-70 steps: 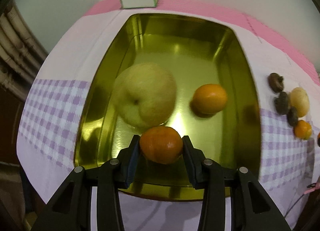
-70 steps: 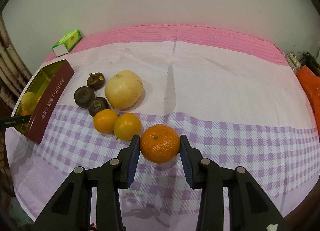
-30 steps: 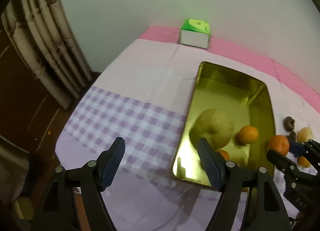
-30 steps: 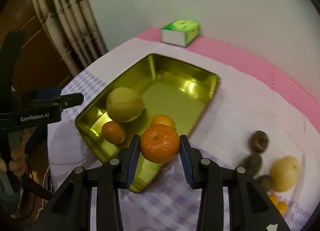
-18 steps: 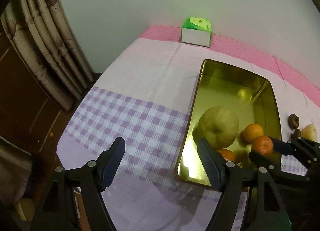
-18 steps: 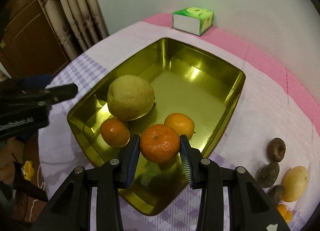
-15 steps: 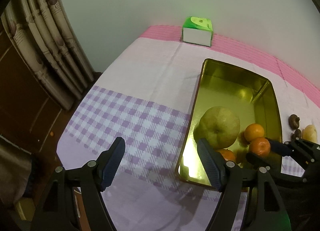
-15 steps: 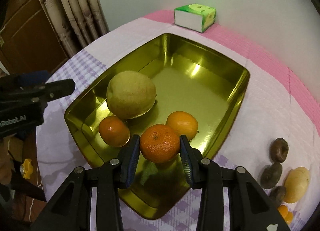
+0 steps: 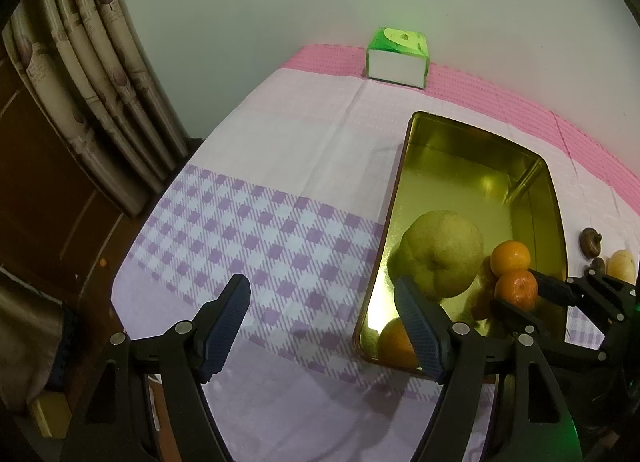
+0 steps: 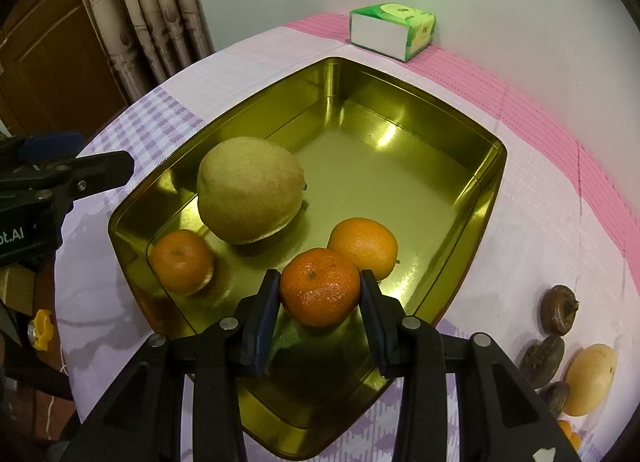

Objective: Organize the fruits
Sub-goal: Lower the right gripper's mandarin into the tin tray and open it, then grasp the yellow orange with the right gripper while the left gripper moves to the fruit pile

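Note:
My right gripper [image 10: 319, 296] is shut on an orange mandarin [image 10: 319, 286], held low over the near end of the gold tin [image 10: 486, 198]. Inside the tin lie a large yellow-green pear [image 10: 249, 189] and two more mandarins, one at the left [image 10: 182, 262], one just behind the held fruit [image 10: 364, 246]. In the left wrist view the same tin [image 9: 558, 218] sits at the right, with the pear [image 9: 440, 254] and the held mandarin [image 9: 516, 289] in it. My left gripper [image 9: 322, 320] hangs open and empty over the checked cloth, left of the tin.
Right of the tin lie three dark brown fruits [image 10: 558, 308], a pale yellow fruit [image 10: 590, 380] and small oranges [image 10: 568, 432] at the edge. A green tissue box [image 10: 392, 30] stands at the back by the wall. Curtains [image 9: 92, 74] and the table edge are on the left.
My right gripper has carried the mandarin from beside the tin to low over its near end. The left gripper has stayed where it was, open.

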`<action>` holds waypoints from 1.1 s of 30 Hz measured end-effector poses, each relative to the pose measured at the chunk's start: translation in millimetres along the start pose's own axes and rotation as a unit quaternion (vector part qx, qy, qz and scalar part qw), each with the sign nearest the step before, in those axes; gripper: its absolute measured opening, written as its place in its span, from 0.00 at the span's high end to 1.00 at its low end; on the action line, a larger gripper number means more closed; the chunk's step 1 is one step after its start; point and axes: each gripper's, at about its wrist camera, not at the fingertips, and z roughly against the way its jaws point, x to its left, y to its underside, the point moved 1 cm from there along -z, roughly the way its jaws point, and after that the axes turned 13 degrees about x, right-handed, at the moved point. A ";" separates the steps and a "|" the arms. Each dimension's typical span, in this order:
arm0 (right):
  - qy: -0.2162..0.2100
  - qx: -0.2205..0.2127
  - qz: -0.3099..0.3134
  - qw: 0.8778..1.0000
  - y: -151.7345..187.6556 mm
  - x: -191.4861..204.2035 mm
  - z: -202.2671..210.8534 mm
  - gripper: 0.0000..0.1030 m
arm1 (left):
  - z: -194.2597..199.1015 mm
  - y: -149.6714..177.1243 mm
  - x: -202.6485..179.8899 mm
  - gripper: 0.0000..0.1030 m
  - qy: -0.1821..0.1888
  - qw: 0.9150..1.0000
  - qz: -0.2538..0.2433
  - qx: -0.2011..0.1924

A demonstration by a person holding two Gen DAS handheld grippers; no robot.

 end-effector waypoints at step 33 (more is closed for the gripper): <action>-0.021 -0.050 -0.036 0.998 20.9 -19.8 49.8 0.57 | 1.9 3.8 -8.0 0.27 0.002 1.000 -0.023 -0.011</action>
